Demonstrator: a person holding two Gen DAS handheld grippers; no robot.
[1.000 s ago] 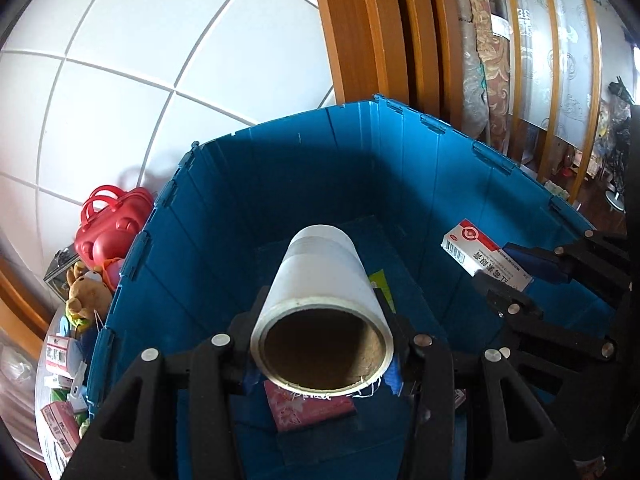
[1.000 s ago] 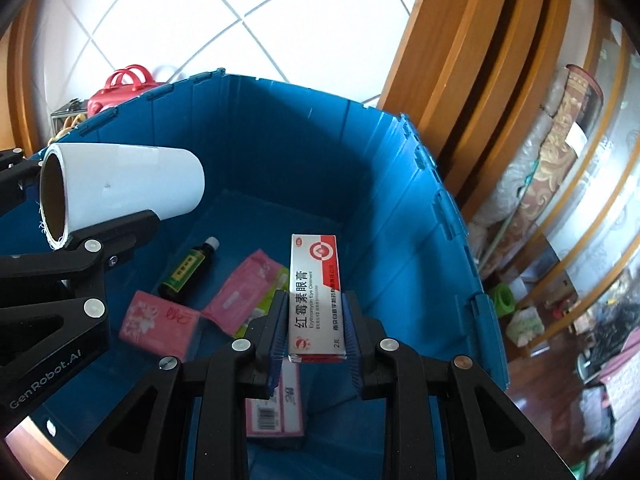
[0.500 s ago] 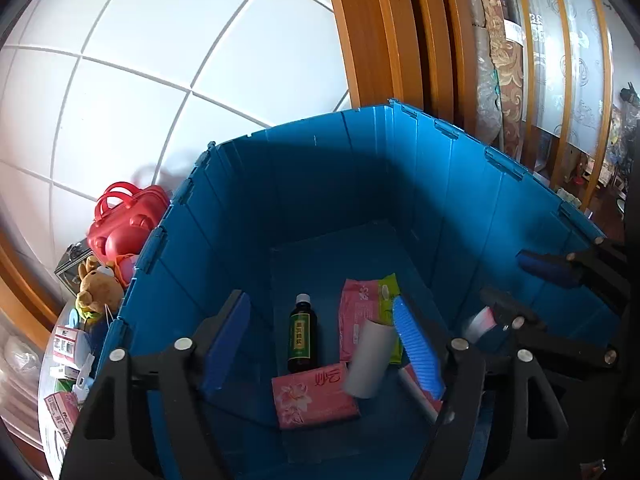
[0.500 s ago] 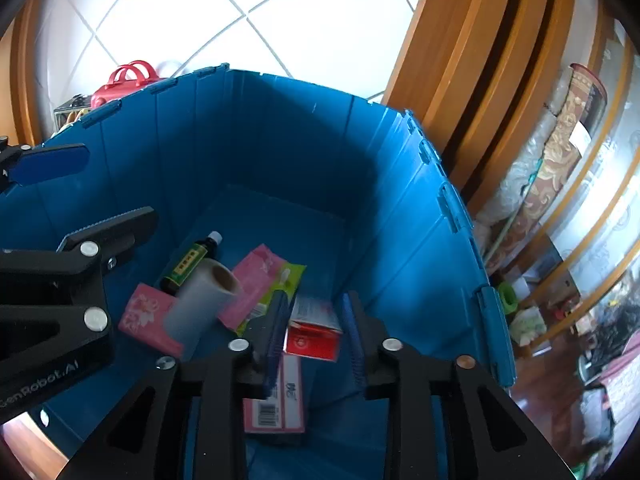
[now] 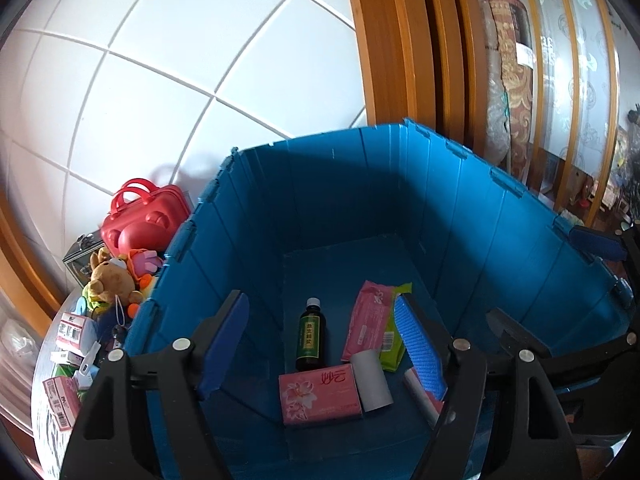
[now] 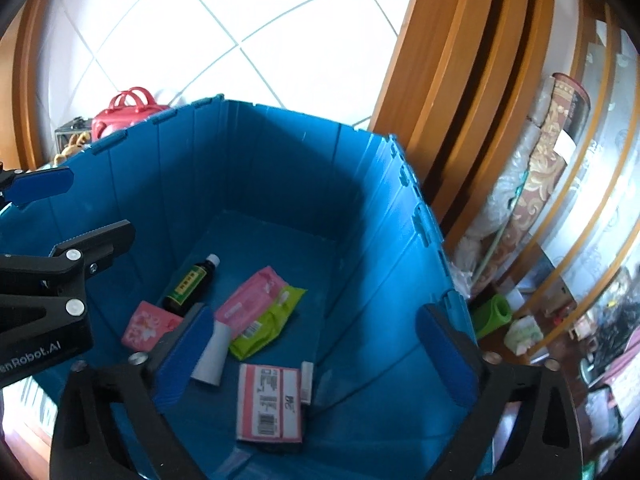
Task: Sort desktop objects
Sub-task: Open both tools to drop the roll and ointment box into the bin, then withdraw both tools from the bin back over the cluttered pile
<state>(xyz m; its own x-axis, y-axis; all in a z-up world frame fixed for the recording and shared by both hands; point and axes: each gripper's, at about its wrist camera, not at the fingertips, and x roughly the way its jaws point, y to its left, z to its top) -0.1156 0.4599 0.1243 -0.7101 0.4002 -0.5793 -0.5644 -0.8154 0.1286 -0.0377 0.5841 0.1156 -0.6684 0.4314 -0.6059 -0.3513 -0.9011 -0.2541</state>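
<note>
Both grippers are positioned above the blue crate (image 5: 460,216), pointing down into it. The left gripper (image 5: 326,344) has its jaws parted well apart, with nothing between the pads – the jaws have just been opening. The right gripper (image 6: 316,356) has its jaws spread very wide, also empty, and they too have just been opening.

All sorted items lie on the crate floor:
- The cardboard tube (image 5: 372,380) lies on its side, touching the right edge of the pink tissue pack (image 5: 320,394).
- The dark bottle (image 5: 310,336) lies flat just beyond the tissue pack, cap pointing toward the far wall.
- A long pink pouch (image 5: 366,320) lies to the right of the bottle, overlapping a green pouch (image 6: 268,326).
- The medicine box (image 6: 306,376) rests on its edge against the near right wall, just beside a flat pink-and-white box (image 6: 270,400) with its barcode facing up.

Outside the crate, on the left side, a red case (image 5: 144,222) and a plush bear (image 5: 110,278) sit near the wall, with small boxes (image 5: 72,328) in front of them.
</note>
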